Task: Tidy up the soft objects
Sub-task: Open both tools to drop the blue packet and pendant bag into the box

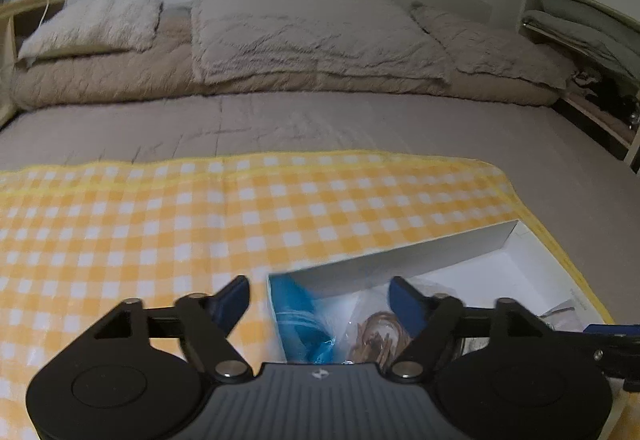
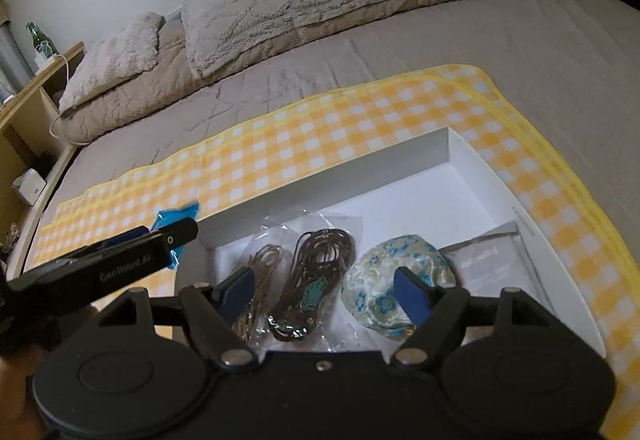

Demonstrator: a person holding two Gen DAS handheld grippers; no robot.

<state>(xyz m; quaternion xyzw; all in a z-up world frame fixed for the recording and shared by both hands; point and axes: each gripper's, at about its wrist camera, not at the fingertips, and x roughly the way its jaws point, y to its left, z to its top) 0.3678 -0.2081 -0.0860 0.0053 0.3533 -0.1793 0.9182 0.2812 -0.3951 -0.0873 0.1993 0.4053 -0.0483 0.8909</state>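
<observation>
Blue plastic bag (image 1: 298, 316) lies in the white box (image 1: 404, 260) on the checked cloth (image 1: 160, 220), between my left gripper (image 1: 320, 300) fingers, spread and untouching; my right gripper (image 2: 330, 290), likewise spread, hovers over the bagged cords (image 2: 320, 264) and floral pouch (image 2: 384, 272).

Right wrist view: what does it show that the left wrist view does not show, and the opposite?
Only the right wrist view shows the floral pouch, the green bottle and the grey leaflet. Only the left wrist view shows the shelf with folded bedding. Both show the white box, the bagged cords, the blue packet, the yellow checked cloth and the pillows.
</observation>
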